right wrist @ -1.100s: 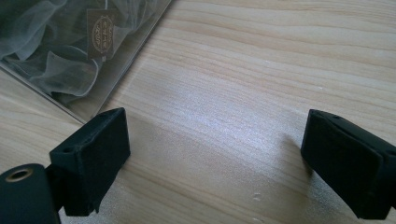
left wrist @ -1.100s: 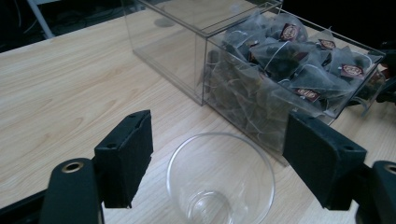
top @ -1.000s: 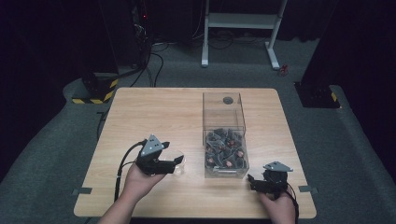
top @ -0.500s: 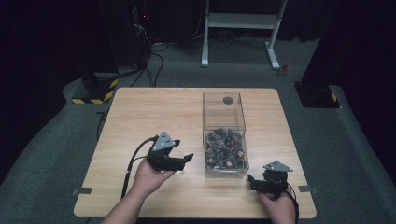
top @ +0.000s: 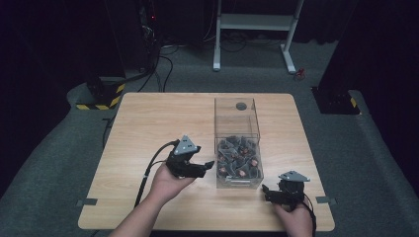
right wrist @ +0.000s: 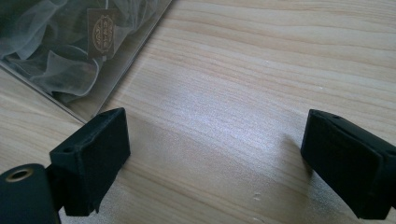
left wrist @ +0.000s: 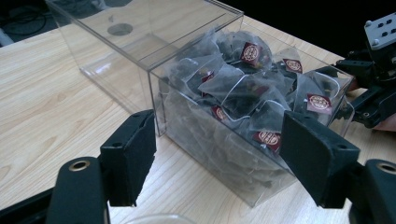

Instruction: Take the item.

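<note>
Inside, tea bags (left wrist: 243,88) half-fill the clear box (top: 237,116).

clear box (top: 237,129): 1 | tea bags (left wrist: 243,88): a heap, too tangled to count | table (top: 148,123): 1 | tools: 2

High overhead, gripper views close (sharing box (top: 238,148))

My counter (top: 148,123) is pale wood with rounded corners, set on dark grey carpet (top: 370,148) in a dim room whose edges fall off into black. At the top of the frame stands a white metal frame (top: 254,22) on two feet, with cables (top: 163,64) trailing over the floor at the upper left. A black-and-yellow striped block (top: 101,98) sits by the counter's upper left corner, and a dark base (top: 336,101) lies at the right.
</note>
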Motion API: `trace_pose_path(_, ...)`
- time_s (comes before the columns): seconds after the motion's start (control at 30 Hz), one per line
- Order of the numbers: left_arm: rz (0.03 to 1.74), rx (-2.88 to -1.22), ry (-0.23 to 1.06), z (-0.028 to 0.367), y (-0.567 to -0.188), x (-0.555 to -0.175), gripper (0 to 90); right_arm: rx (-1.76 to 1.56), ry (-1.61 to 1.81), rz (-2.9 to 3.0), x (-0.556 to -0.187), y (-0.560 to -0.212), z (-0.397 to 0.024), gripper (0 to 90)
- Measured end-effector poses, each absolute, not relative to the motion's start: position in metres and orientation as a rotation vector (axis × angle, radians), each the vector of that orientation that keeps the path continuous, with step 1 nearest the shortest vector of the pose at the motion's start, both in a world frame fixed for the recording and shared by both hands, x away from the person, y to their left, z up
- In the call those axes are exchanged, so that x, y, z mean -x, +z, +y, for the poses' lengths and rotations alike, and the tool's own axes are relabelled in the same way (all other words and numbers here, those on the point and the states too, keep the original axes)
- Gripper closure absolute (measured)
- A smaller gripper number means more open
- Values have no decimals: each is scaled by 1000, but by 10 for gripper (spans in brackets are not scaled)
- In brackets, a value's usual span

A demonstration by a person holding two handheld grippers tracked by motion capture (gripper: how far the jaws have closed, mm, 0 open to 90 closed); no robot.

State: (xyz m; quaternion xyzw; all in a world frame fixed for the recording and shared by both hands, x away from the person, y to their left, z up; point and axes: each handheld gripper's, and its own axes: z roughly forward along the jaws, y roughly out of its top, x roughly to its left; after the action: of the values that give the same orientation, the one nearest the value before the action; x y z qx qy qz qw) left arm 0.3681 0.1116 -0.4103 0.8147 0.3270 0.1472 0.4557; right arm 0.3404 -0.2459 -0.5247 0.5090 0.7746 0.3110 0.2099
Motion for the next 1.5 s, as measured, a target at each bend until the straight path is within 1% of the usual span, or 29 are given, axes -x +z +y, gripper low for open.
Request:
trace_pose_path(0.3,791,-2022,348,94,-408,-375,294,-1409,863,2157,-340,-525,-246,79)
trace_pose_path(0.47,790,-2025,346,84,-407,-380,329,-1408,863,2159,-340,-525,-246,79)
trace_pose_path(0.6,806,-2016,350,79,-407,-384,387,-1406,864,2160,-341,-525,-247,79)
trace_pose_path(0.8,801,-2056,342,68,-409,-390,472,-1406,865,2161,-340,-525,-247,79)
trace_pose_path(1.17,807,-2115,358,47,-416,-398,554,-1405,866,2164,-340,-525,-247,80)
trace_pose_path(1.27,802,-2124,359,44,-419,-398,637,-1408,868,2164,-340,-525,-247,80)
trace_pose_path(1.37,786,-2135,367,43,-420,-396,736,-1408,869,2164,-340,-525,-247,80)
trace_pose_path(1.5,779,-2127,346,44,-422,-394,872,-1410,870,2163,-340,-525,-246,80)
